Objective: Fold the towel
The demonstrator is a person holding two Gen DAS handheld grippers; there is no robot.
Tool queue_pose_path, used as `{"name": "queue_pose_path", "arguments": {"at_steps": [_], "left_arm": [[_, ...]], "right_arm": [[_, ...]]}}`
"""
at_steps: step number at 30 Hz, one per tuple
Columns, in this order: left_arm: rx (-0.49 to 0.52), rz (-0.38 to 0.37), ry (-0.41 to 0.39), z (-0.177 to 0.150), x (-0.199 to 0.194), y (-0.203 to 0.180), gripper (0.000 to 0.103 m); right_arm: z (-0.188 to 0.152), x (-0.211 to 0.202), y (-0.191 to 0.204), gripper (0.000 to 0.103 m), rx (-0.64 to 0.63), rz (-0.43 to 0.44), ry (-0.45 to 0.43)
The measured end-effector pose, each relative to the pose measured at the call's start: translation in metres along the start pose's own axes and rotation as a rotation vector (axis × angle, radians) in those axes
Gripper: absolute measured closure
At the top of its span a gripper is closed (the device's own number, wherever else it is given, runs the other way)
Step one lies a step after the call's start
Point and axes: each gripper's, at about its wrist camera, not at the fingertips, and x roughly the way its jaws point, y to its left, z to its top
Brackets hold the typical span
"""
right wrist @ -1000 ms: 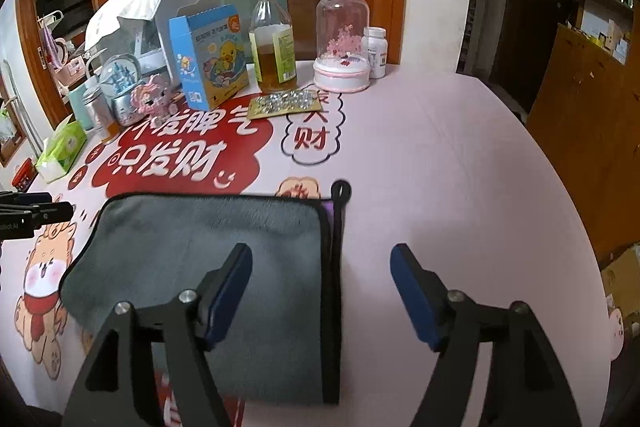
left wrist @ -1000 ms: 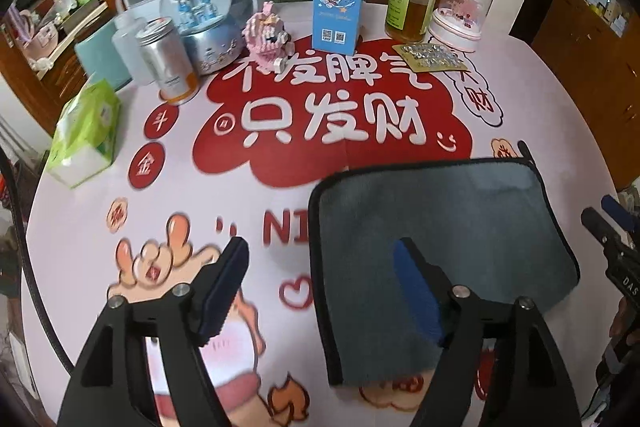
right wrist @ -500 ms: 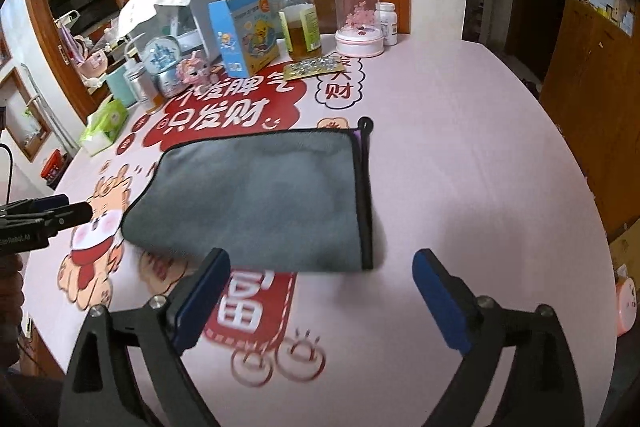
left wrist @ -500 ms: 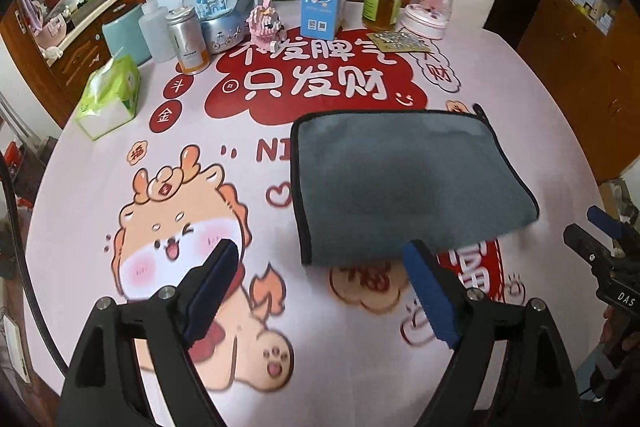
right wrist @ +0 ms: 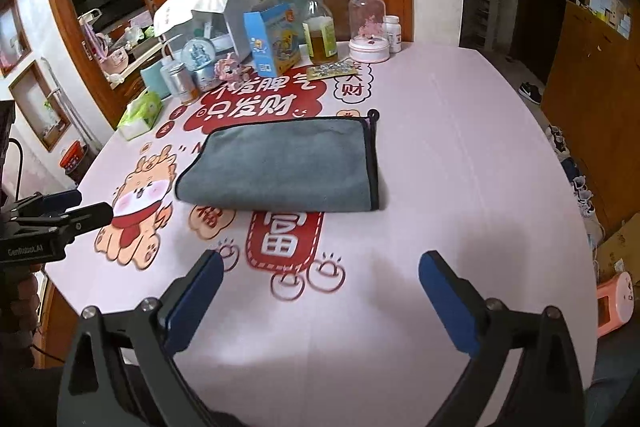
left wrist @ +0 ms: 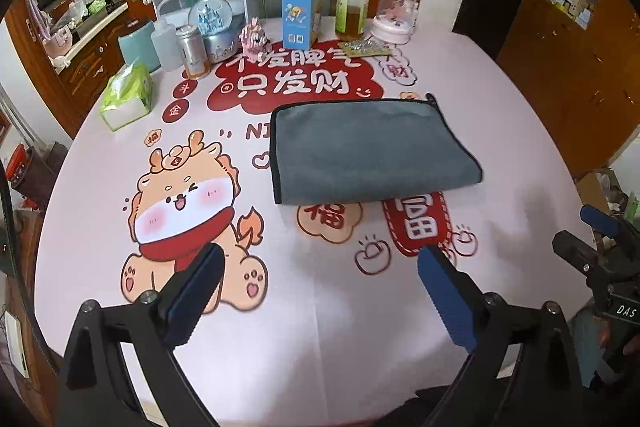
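Observation:
A grey towel [left wrist: 368, 147] with black trim lies folded flat on the pink printed tablecloth [left wrist: 304, 327]; it also shows in the right wrist view [right wrist: 288, 163]. My left gripper [left wrist: 318, 295] is open and empty, held above the table's near edge, well short of the towel. My right gripper [right wrist: 320, 303] is open and empty, also near the front edge. The right gripper shows at the right of the left wrist view [left wrist: 600, 251]; the left gripper shows at the left of the right wrist view [right wrist: 60, 211].
At the table's back stand a blue carton [left wrist: 300, 13], an oil bottle [left wrist: 352, 7], a glass dome [left wrist: 396, 11], a snow globe [left wrist: 210, 27], a metal can [left wrist: 192, 51], a pink toy [left wrist: 254, 37] and a tissue pack [left wrist: 128, 99]. Wooden cabinets [left wrist: 568, 59] stand to the right.
Both grippers have pulled back and up from the towel toward the table's near edge. The towel has stayed folded in place. Both grippers remain open.

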Motion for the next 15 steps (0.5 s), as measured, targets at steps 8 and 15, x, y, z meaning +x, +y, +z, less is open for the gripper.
{"name": "queue_pose_path", "arguments": {"at_steps": [8, 15], "left_arm": [[0.003, 0.009, -0.019, -0.015, -0.042, -0.015, 0.003], [-0.008, 0.019, -0.032, -0.021, -0.064, -0.028, 0.003]], "right_arm": [[-0.007, -0.040, 0.015, 0.000, -0.005, 0.012, 0.022], [-0.009, -0.065, 0.034, 0.000, -0.016, 0.070, 0.031]]}}
